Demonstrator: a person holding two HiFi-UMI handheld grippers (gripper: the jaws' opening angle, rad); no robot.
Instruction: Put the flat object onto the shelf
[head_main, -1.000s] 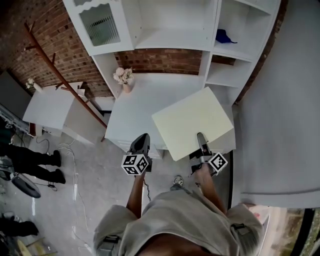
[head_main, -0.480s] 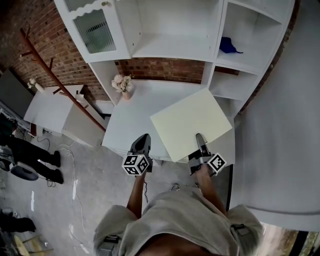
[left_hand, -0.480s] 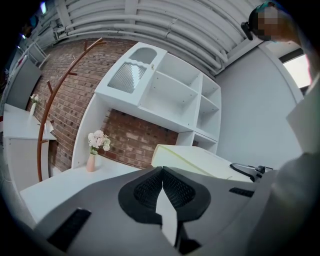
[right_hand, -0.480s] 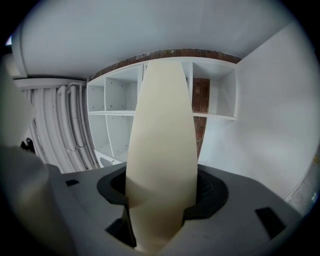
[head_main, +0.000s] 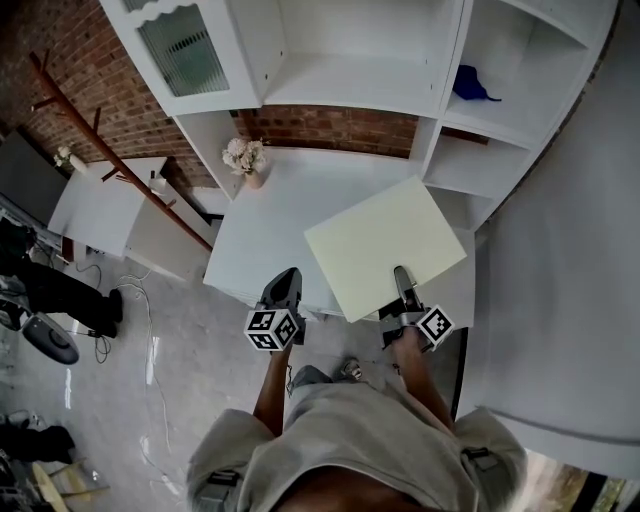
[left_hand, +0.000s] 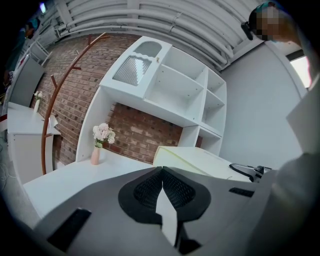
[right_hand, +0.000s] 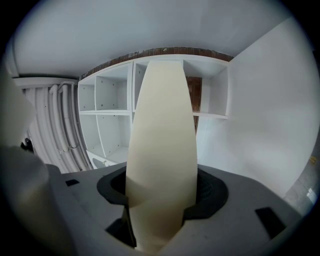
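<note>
A flat cream board hangs level above the white desk, held by its near edge in my right gripper. In the right gripper view the board runs straight out between the jaws, which are shut on it. My left gripper hovers beside the board's left corner; its pads meet with nothing between them. From the left gripper view the board appears to the right. The white shelf unit stands ahead, its open compartments facing the board's far end.
A pink vase of flowers stands at the desk's back left. A blue object lies in an upper right compartment. A glass-fronted cabinet door is at upper left. A wooden coat rack and a person's legs are on the left. A grey wall runs along the right.
The view has shifted a little, with the shelf unit sitting slightly lower and nearer in the head view. Both grippers keep their hold and spacing.
</note>
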